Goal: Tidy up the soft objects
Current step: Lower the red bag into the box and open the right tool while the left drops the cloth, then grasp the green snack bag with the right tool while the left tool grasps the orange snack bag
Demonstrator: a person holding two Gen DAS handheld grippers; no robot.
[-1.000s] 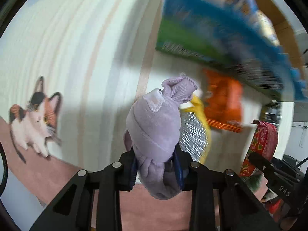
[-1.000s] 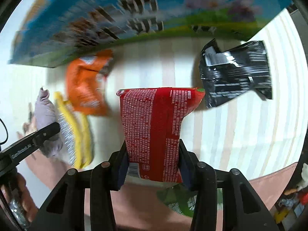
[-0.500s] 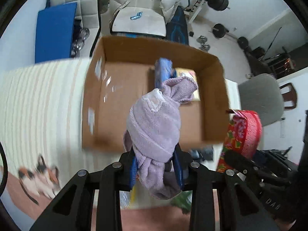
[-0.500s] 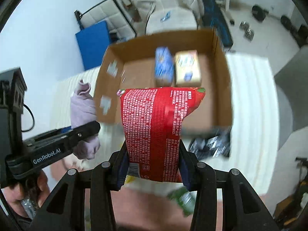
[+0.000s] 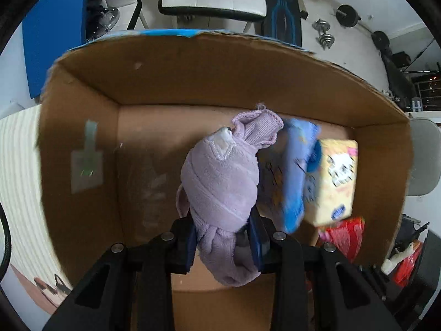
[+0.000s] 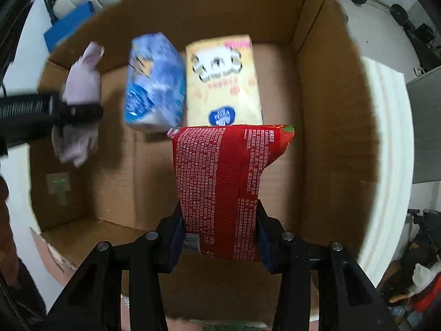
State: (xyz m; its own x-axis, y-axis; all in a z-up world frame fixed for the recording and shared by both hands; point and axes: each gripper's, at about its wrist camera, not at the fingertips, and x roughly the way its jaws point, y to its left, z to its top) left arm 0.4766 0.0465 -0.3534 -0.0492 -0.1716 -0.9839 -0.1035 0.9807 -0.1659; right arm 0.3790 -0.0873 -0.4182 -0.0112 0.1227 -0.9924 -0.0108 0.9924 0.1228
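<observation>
In the left wrist view, a cream ribbed mat [image 5: 16, 171] runs along the left edge, under the open brown cardboard box [image 5: 82, 127] that fills most of the frame. A greenish taped label [image 5: 86, 162] sits on the box's inner left wall. At the centre, the left gripper [image 5: 224, 241] is clamped on a rolled lilac fleece cloth bundle [image 5: 220, 184], its blue pads pressing the bundle's lower part from both sides; the bundle hangs over the open box, above the bare floor. Just right of it, inside the box, stands a blurred blue plastic tissue pack [image 5: 296, 171], and beside that lies a yellow tissue pack with a cartoon face [image 5: 336, 176]. A corner of the red printed snack bag [image 5: 344, 237] shows at the lower right.

In the right wrist view, the left gripper [image 6: 80, 111] enters from the left with the lilac bundle [image 6: 82, 82] over the box's left part. The blue pack [image 6: 154, 93] and the yellow pack [image 6: 223, 80] sit side by side against the far wall [image 6: 303, 11]. The right gripper [image 6: 219, 237] is closed on the red snack bag [image 6: 226, 182], held upright over the box just in front of the yellow pack. The cream mat [image 6: 386, 143] shows beyond the box's right wall.
</observation>
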